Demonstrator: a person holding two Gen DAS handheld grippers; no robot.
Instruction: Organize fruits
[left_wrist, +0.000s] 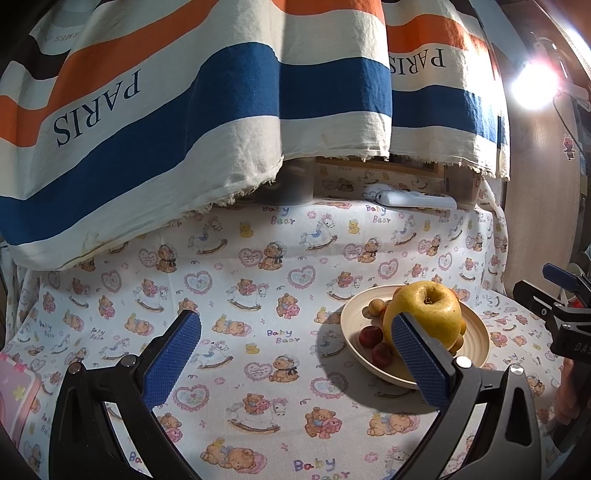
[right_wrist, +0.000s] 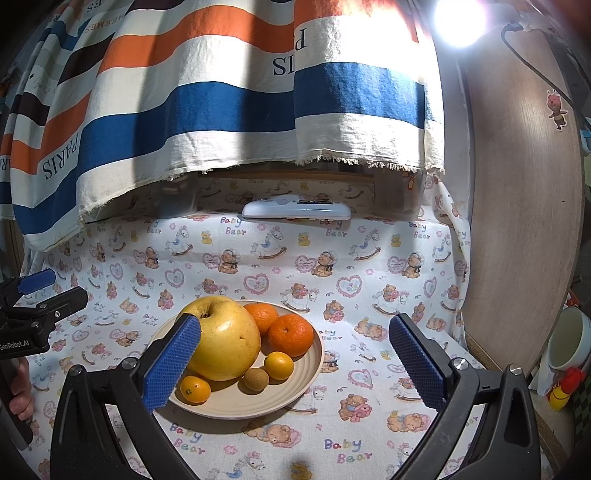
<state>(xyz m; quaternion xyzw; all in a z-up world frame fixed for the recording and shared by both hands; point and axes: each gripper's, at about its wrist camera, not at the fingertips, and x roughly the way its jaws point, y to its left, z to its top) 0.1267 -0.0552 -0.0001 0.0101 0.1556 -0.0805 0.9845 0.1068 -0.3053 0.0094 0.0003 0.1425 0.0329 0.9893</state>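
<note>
On the ridged round plate (right_wrist: 306, 384), a smooth pear (right_wrist: 225, 343).

1. A striped curtain (right_wrist: 229, 110) hangs over the table's far edge.
2. A bear-print tablecloth (right_wrist: 369, 266) covers the table.
3. A bright lamp (right_wrist: 460, 22) shines above the right corner beside a wooden panel (right_wrist: 524, 221).
</note>
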